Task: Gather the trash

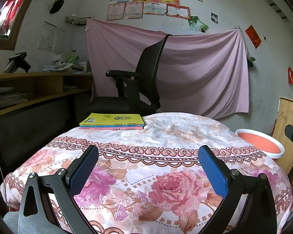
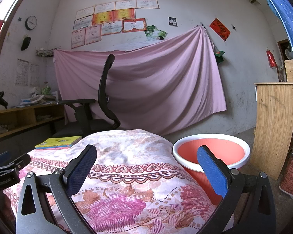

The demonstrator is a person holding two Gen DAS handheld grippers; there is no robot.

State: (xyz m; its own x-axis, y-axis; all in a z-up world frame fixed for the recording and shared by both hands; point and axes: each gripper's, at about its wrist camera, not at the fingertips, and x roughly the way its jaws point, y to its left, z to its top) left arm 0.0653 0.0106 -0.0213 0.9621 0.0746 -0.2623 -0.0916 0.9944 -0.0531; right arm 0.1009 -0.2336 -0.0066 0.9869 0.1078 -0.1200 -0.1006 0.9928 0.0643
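An orange bin (image 2: 211, 152) with a white rim stands on the floor just right of the table; in the left wrist view the bin (image 1: 259, 142) shows at the right edge. The table wears a floral cloth (image 1: 146, 167), seen also in the right wrist view (image 2: 127, 175). No loose trash shows on the cloth. My left gripper (image 1: 148, 152) hovers open over the near part of the cloth, nothing between its blue pads. My right gripper (image 2: 147, 152) is open too, over the table's right side, its right finger (image 2: 213, 171) in front of the bin.
A stack of three books (image 1: 112, 121) lies at the far left of the table. A black office chair (image 1: 134, 81) stands behind it, before a pink sheet on the wall. A wooden desk (image 1: 29, 89) is at the left, a wooden cabinet (image 2: 273, 124) at the right.
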